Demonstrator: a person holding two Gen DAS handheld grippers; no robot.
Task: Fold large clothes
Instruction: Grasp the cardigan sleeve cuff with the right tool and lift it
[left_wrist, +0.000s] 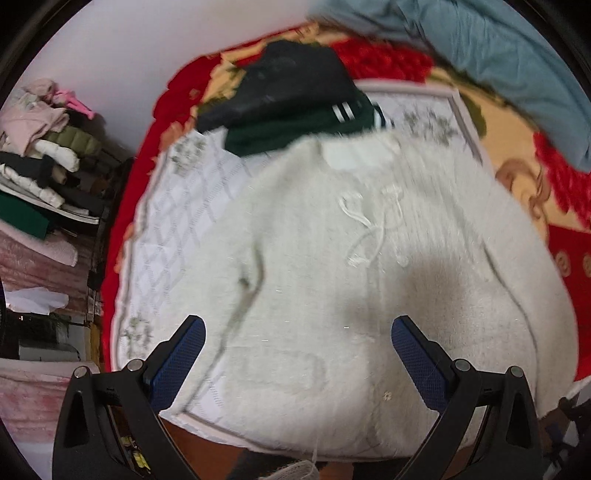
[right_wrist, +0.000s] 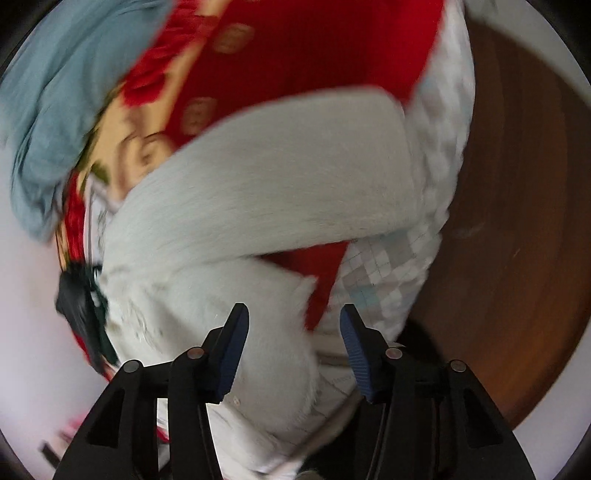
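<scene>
In the left wrist view we see, at the far left, a shelf (left_wrist: 48, 155) stacked with folded clothes. Next comes a red blanket (left_wrist: 155, 122) on the bed, with a white quilted pad (left_wrist: 177, 221) on top of it. A dark pile (left_wrist: 295, 99) of folded clothes, black above green with white stripes, sits at the pad's far end. Our white fuzzy sweater (left_wrist: 369, 266) lies spread flat on the pad, its neck toward the dark pile and a drawstring on its chest. Our left gripper (left_wrist: 298, 328) hangs above the sweater's lower part with its jaws wide apart, holding nothing. A grey-blue garment (left_wrist: 498, 59) lies at the upper right.

In the right wrist view, which is blurred, we see the grey-blue garment (right_wrist: 62, 99) at the left, then the blanket (right_wrist: 295, 55), with the sweater's sleeve (right_wrist: 277, 184) stretched across it. Our right gripper (right_wrist: 293, 319) is over the sweater's (right_wrist: 207, 302) edge, jaws parted, with nothing between them. The pad (right_wrist: 417, 240) hangs over the bed's side, and a brown wooden floor (right_wrist: 517, 221) fills the right.
</scene>
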